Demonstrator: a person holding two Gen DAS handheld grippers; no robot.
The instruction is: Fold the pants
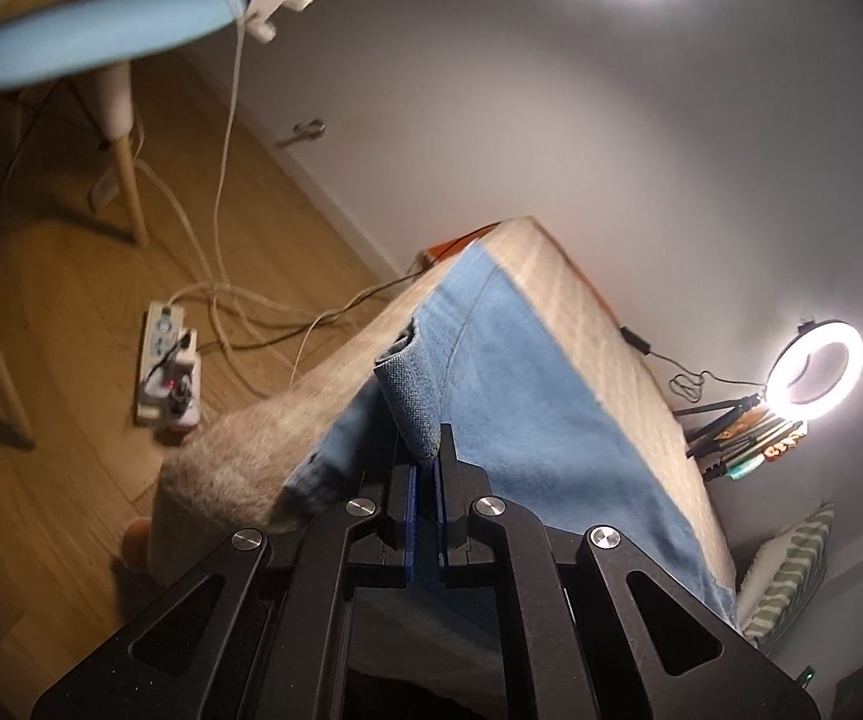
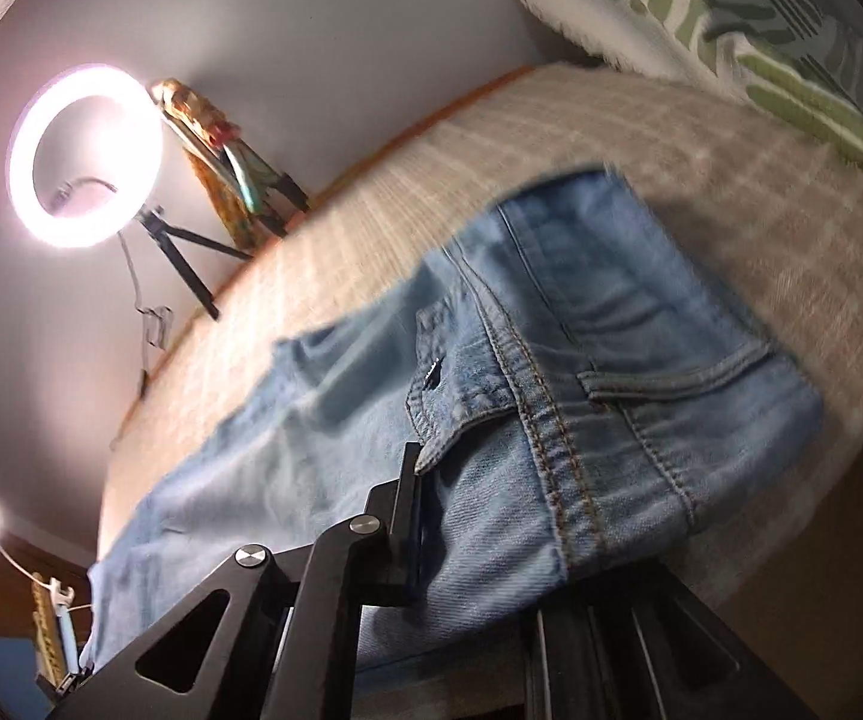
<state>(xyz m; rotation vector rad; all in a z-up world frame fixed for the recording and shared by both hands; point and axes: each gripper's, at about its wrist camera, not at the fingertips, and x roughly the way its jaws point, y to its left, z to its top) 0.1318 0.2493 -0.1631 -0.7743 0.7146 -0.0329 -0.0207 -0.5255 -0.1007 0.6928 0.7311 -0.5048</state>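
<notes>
While pants (image 2: 491,372) lie spread along bed (image 2: 701,138), both tools grip denim. Left tool (image 1: 425,456) clenched on hem fold (image 1: 410,402) at leg end, fabric pinched between blue pads (image 1: 411,498). Right tool (image 2: 431,480) at waist end near back pocket (image 2: 671,384); one finger visible, other hidden under cloth, so its state cannot be told. Striped pillow (image 2: 731,18) at bed head. Ring light (image 2: 86,156) on tripod beside bed. Power strip (image 1: 164,360) on wooden floor (image 1: 59,480).
</notes>
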